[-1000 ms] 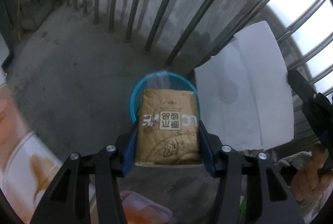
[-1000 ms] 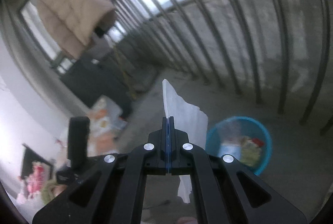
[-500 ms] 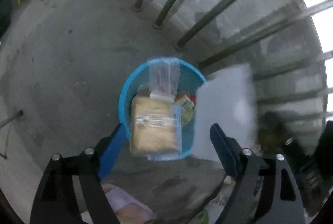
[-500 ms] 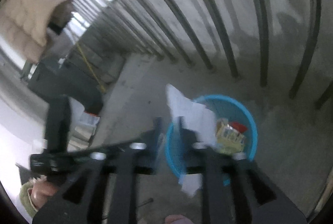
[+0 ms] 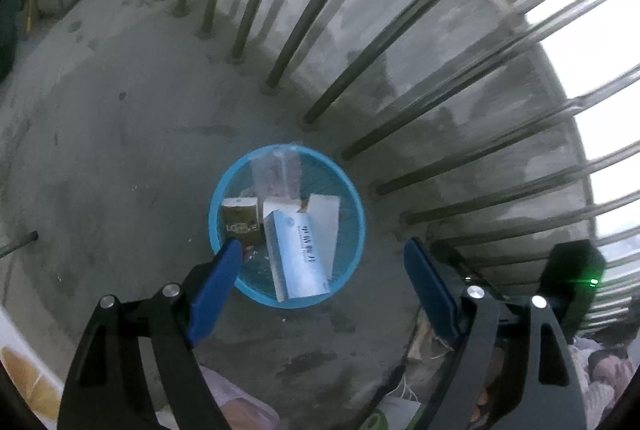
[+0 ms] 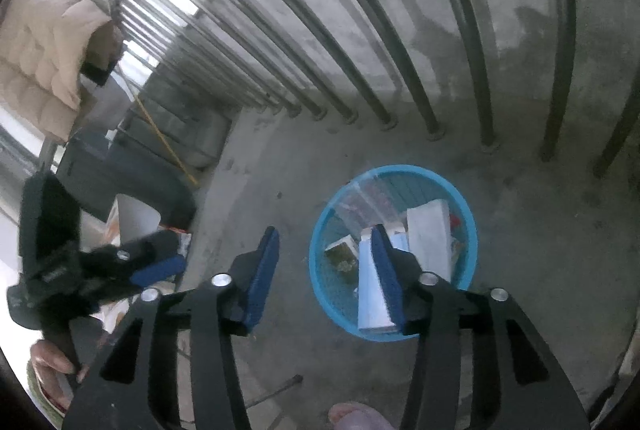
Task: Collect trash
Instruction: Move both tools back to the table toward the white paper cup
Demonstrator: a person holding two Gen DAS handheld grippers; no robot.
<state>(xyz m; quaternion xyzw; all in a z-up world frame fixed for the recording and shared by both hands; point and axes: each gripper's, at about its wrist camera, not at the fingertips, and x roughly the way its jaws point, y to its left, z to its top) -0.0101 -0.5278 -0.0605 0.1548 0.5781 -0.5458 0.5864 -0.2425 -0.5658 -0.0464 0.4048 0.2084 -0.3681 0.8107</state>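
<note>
Both grippers hang spread and empty above the blue wastebasket (image 5: pixel 352 190): left gripper (image 5: pixel 322 258), right gripper (image 6: pixel 326 250). A brown packet (image 5: pixel 239 218) and pale blue box (image 5: pixel 300 254) lie inside.

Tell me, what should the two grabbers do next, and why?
Probably lift both away and look for more trash. The left gripper and right gripper are open and empty above the blue basket, where the brown pack and white-blue box already lie.
</note>
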